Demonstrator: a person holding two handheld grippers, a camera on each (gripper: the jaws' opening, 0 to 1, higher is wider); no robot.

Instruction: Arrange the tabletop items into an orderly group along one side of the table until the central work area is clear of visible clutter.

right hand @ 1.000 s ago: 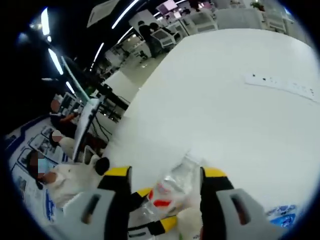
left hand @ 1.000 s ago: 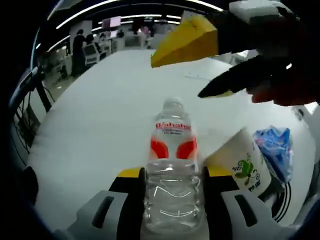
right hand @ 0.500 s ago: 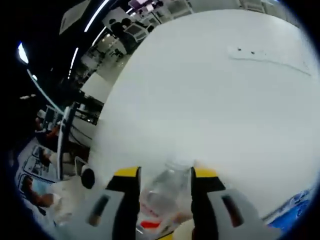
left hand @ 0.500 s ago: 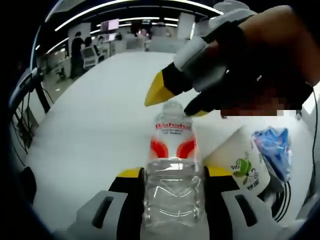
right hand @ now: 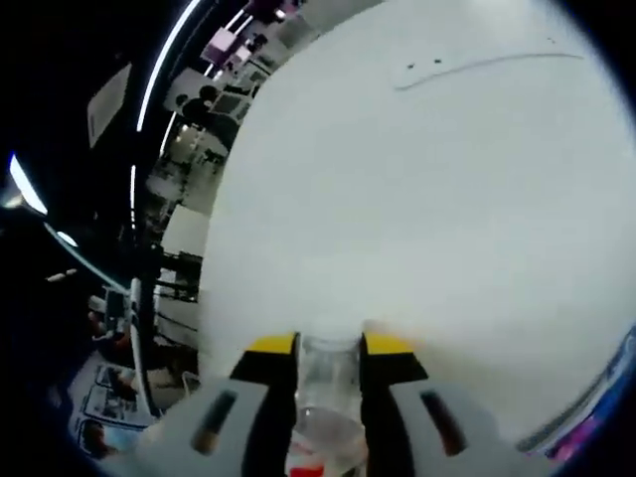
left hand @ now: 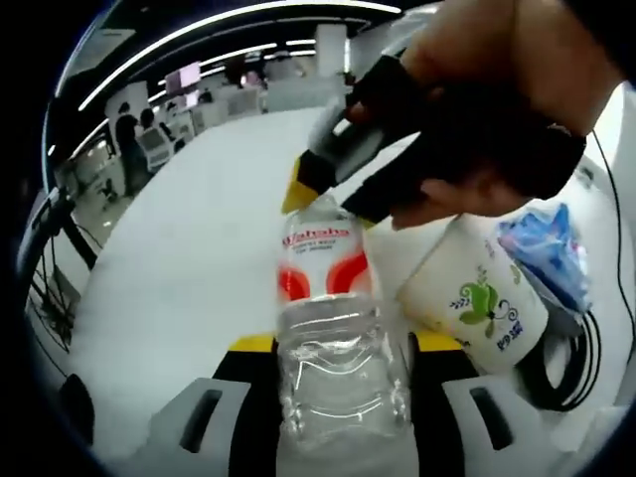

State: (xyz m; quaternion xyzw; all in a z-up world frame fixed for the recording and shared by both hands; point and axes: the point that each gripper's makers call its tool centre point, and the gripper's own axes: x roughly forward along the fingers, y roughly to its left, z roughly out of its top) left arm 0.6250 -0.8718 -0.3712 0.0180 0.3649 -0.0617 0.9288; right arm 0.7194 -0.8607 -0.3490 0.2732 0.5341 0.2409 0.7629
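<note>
The clear plastic water bottle with the red-and-white label [left hand: 328, 328] stands upright on the white table [left hand: 189, 258], and both grippers have hold of it at once, which is where the trouble could start. The left gripper [left hand: 333, 353] has its yellow-tipped jaws closed against the bottle's lower body, one jaw on each side. The right gripper [right hand: 330, 348] has its jaws drawn in narrow around the bottle's neck and cap; in the left gripper view it reaches in from above, with the person's hand [left hand: 497, 109] behind it, and meets the top of the bottle. Since the bottle looks empty and thin-walled, I judge it will buckle or twist if the two grips pull in different directions, and it could spring out of one pair of jaws and tip over. The grip on the neck is small and smooth, so it may slip if the bottle is lifted by that alone. Just beside the bottle, on its right in the left gripper view, stands a white paper cup printed with a green leaf design [left hand: 477, 298]; a sideways swing of the bottle or of the lower gripper would likely knock it over. Beyond the cup, near the table's edge, lie a crumpled blue plastic bag [left hand: 547, 248] and a black cable [left hand: 581, 353], which could snag a jaw on a careless sweep. Whether the cup holds anything cannot be told.
</note>
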